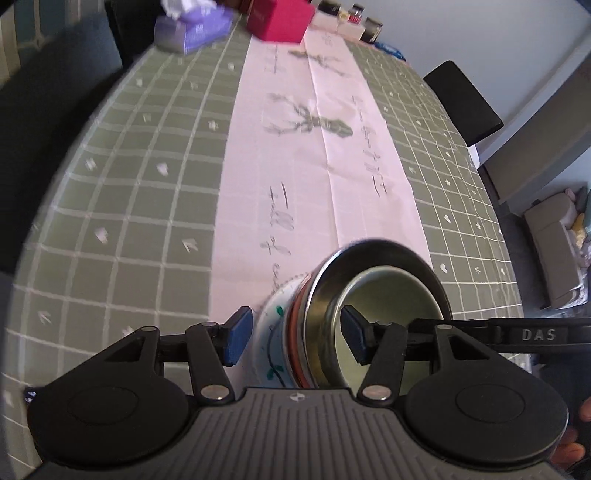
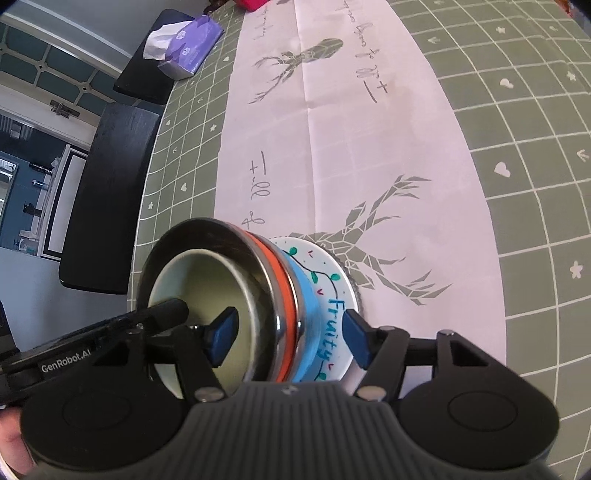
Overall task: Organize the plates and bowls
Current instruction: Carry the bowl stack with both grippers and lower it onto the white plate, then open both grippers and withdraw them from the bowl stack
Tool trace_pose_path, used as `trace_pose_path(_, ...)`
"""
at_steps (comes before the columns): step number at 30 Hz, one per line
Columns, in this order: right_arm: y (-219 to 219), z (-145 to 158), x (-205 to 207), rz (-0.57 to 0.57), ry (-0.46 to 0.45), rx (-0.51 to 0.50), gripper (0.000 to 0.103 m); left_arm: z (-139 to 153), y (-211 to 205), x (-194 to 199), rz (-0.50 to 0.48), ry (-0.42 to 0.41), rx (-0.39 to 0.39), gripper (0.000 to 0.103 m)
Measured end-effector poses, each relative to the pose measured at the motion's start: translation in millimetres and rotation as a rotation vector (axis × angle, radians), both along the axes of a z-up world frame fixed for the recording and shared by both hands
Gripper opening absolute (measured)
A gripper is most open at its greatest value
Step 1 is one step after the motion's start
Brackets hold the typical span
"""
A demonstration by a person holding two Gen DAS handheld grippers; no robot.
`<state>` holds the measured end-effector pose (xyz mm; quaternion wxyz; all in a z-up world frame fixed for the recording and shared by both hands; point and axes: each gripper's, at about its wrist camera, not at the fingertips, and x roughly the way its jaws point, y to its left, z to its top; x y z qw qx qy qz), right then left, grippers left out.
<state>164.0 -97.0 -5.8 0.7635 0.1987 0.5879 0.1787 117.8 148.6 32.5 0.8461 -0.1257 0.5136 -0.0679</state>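
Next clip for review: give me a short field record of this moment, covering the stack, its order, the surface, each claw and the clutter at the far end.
stack: nested dishes standing on the runner
order, inside out: pale green bowl, steel bowl, orange-rimmed and blue dishes, white "Fruity" plate
surface: pink deer-print runner over green grid tablecloth
left claw: open, straddling the stack's rim, pads clear of it
right claw: open, straddling the opposite rim, pads clear of it
far end: purple tissue box, pink box
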Motion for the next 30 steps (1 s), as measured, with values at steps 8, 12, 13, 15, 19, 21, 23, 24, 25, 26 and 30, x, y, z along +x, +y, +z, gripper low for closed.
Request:
trace_pose_path(8, -5.7, 83.0, -45.9, 0.034, -0.276, -0.090, 0.067, 83.6, -29.4, -56.8, -0.074, -0.331, 0.178, 0.064)
trace_pose_path(12, -10.2, 120.8, -81.2, 0.052, -0.432, -0.153, 0.068, 116.8, -54.7, -99.3, -0.139, -0.505, 0.254, 0.064)
trace_pose_path(13, -12.4, 128.4, -91.3, 0.055, -0.471, -0.169, 0.069, 122.7, -60.3, -109.5, -0.146, -0.540, 0.267, 0.064)
trace_pose_path(15, -16.4, 141.1, -111.9, 0.065, -0.545, -0.204, 0.069, 131.6, -71.9, -128.4, -0.152, -0.603, 0.288, 0.064)
trace_pose_path(19, -31.5, 155.1, -155.3, 0.059, -0.688, -0.248, 0.077, 138.4, -93.2, -166.3, -0.158, -0.736, 0.344, 0.064)
trace_pose_path(21, -39.7, 155.3, -178.0, 0.044, -0.763, -0.265, 0.081, 136.1, -103.0, -185.2, -0.148, -0.812, 0.374, 0.065)
trace_pose_path(23, -49.3, 149.9, -200.3, 0.021, -0.835, -0.266, 0.082, 129.0, -112.3, -204.4, -0.149, -0.878, 0.384, 0.065)
trace_pose_path(24, -53.9, 145.9, -211.7, 0.009, -0.867, -0.259, 0.082, 123.5, -117.1, -212.2, -0.146, -0.898, 0.379, 0.066)
trace_pose_path(25, -58.6, 140.0, -221.7, -0.007, -0.895, -0.250, 0.082, 116.9, -121.6, -218.3, -0.137, -0.911, 0.374, 0.068)
trace_pose_path(26, -62.6, 134.0, -230.4, -0.026, -0.915, -0.243, 0.083, 108.0, -126.3, -225.3, -0.128, -0.922, 0.366, 0.068)
trace_pose_path(30, -73.2, 99.4, -263.7, -0.115, -0.999, -0.229, 0.089, 71.6, -138.9, -241.6, -0.094, -0.934, 0.341, 0.070)
